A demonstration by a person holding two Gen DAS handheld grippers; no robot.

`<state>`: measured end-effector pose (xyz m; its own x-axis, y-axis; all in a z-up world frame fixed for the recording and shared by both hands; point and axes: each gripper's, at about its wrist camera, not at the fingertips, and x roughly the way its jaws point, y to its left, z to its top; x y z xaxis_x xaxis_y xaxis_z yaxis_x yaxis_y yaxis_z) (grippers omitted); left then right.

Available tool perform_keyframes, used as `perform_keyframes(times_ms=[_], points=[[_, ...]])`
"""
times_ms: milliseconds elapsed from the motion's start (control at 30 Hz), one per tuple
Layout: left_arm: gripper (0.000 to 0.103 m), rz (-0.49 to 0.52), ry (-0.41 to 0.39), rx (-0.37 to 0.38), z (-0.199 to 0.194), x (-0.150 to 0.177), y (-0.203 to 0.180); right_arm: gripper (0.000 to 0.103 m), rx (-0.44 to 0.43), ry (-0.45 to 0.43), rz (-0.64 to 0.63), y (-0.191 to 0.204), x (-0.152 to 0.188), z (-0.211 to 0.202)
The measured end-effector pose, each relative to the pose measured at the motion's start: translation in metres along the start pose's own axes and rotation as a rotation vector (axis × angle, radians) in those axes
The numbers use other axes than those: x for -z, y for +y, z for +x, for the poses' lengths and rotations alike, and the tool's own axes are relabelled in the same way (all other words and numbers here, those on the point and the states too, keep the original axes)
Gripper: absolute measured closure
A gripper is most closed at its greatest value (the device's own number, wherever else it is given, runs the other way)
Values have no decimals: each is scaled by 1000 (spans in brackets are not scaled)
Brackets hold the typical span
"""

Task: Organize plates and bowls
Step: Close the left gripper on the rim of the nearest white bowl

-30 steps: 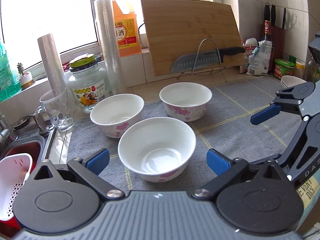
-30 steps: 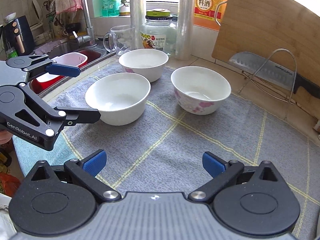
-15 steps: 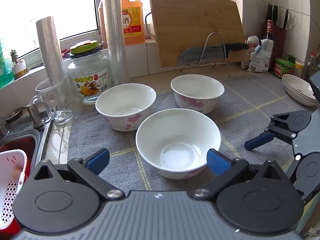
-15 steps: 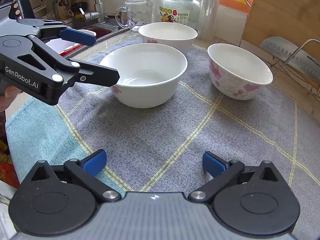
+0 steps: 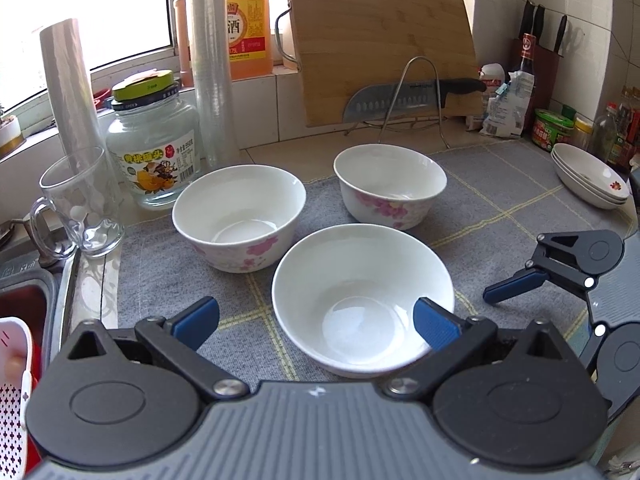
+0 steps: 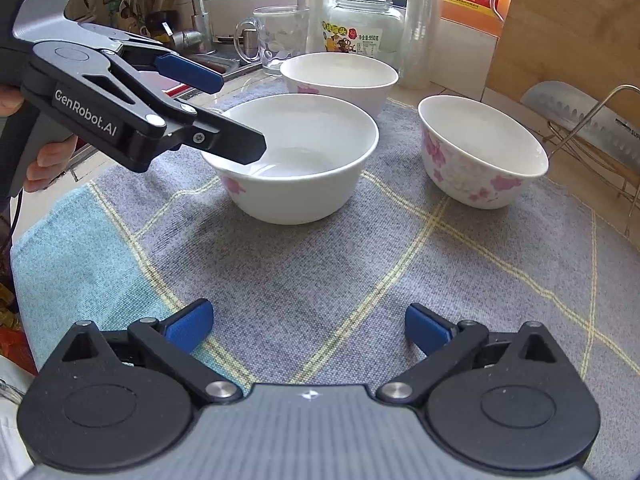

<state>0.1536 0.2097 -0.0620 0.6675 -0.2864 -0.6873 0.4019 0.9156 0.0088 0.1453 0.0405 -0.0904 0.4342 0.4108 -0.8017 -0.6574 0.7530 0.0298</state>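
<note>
white empty bowls on grey cloth, both grippers' jaws spread wide

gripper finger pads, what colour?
Blue pads on black arms, both grippers. Clearest in the right wrist view.

White bowls, pink floral print; grey mat, yellow grid lines.

Three white floral bowls sit on a grey checked cloth. The left claw, jaws apart, has one finger over the rim of the nearest bowl. The right claw hovers open above bare cloth, well short of the bowls.
</note>
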Motion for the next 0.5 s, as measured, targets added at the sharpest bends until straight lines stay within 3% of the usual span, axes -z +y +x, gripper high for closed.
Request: perform_keyframes(times_ms=[333,500], points=[[4,-50,81,110,21,-16,15,0,42,-92,-115,16,-29,6],[19,-74,116,142,29,-21,21,3,35,-108,-128,14,-38,9]])
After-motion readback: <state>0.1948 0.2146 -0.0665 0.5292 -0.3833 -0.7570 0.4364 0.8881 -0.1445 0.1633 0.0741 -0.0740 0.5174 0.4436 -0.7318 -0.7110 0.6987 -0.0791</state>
